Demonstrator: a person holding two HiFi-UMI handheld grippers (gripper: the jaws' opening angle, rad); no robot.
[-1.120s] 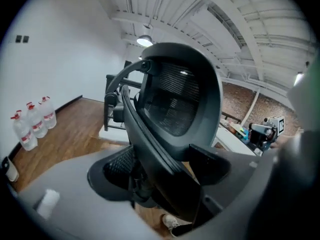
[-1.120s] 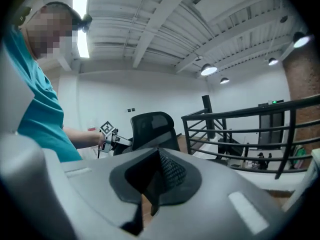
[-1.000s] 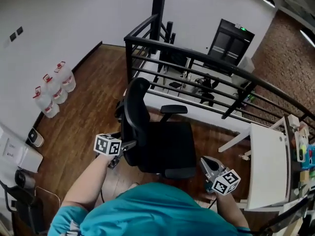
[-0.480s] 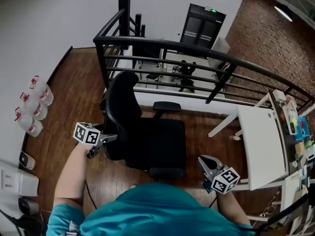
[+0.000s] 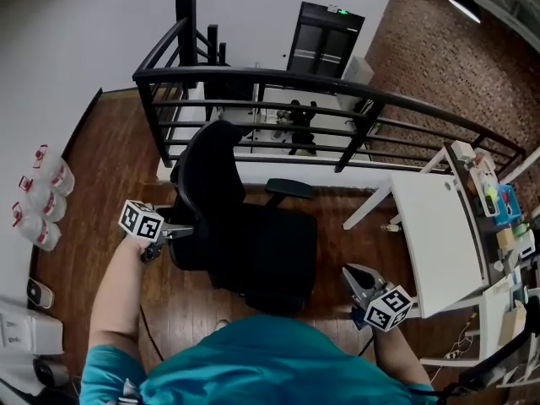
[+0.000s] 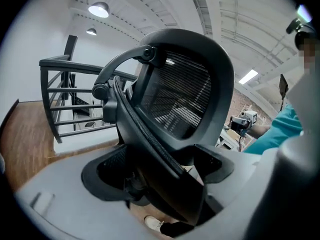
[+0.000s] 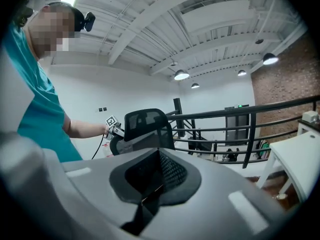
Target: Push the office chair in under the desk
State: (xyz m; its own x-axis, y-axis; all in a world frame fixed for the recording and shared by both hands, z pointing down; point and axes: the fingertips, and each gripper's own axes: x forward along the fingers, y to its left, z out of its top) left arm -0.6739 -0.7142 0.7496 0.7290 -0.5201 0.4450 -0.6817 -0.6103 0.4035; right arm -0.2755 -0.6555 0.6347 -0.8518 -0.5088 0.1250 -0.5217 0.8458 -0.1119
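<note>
A black office chair (image 5: pixel 253 234) with a mesh back stands mid-floor, its seat facing the white desk (image 5: pixel 434 226) at the right. My left gripper (image 5: pixel 179 232) is at the rear of the backrest. In the left gripper view the backrest's curved frame (image 6: pixel 150 134) runs between the wide-open jaws (image 6: pixel 162 170), with a gap showing at the right pad. My right gripper (image 5: pixel 354 275) hovers off the seat's near right corner, apart from the chair. Its pads (image 7: pixel 155 179) meet with nothing between them. The chair (image 7: pixel 145 126) and the left gripper (image 7: pixel 114 129) show ahead of it.
A black railing (image 5: pixel 295 87) runs behind the chair, with a lower level beyond it. Water bottles (image 5: pixel 38 201) stand by the left wall. A shelf of small items (image 5: pixel 506 218) sits past the desk. The floor is dark wood.
The head view has swung, so the chair and desk sit further left and higher. My left gripper has kept at the backrest's rear, shifting up along it. The right gripper holds about the same spot.
</note>
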